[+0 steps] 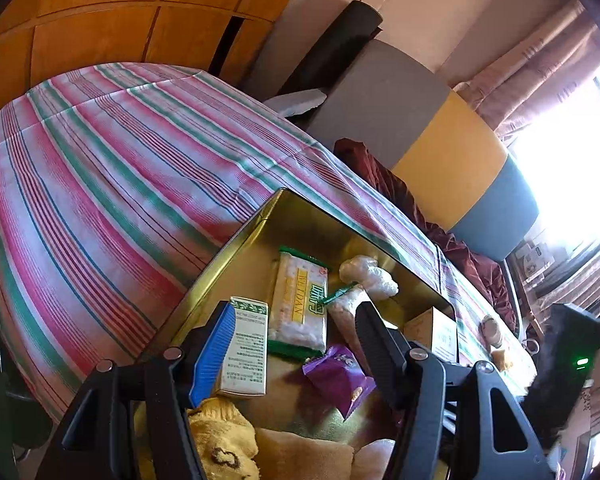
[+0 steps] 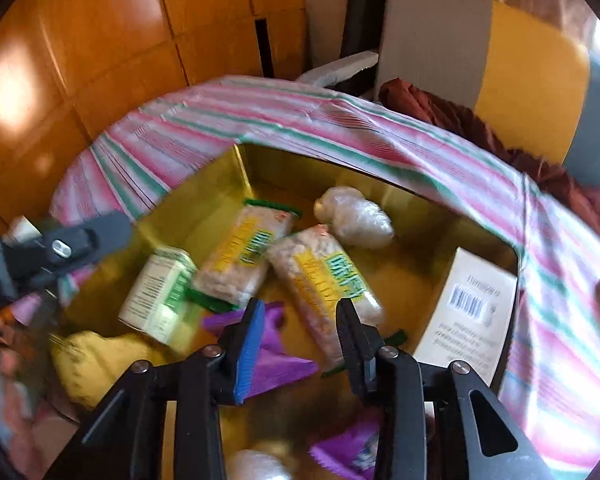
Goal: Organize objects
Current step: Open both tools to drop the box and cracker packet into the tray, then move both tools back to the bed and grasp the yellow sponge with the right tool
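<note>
Dead ahead of both tools, on the striped bed sheet (image 1: 100,180), sits the open gold tin (image 2: 220,184), the only container here. W/in it, big to small: beige barcode box (image 2: 472,304) leaning on the R wall; two cracker packs side by side mid-tin, far pack (image 2: 236,260) and near pack (image 2: 324,276); green-white box (image 2: 156,292) to the L; yellow plush (image 2: 92,360) in the near-L corner; white wrapped lump (image 2: 356,216) toward the far wall; purple packet (image 2: 276,356) under my tips.

Key relation: the near pack's long axis runs roughly along my right gripper (image 2: 300,308), its near end lying btw the fingers, so I'd take it across its narrow width. R hand is clearly nearer; my left gripper (image 1: 292,312) hangs over the tin's L side.

R jaws stand narrow w/ a gap; view is blurred, can't tell if the pads bite the pack. L jaws are apart, blue pad just beside the green-white box, clamping nothing.
</note>
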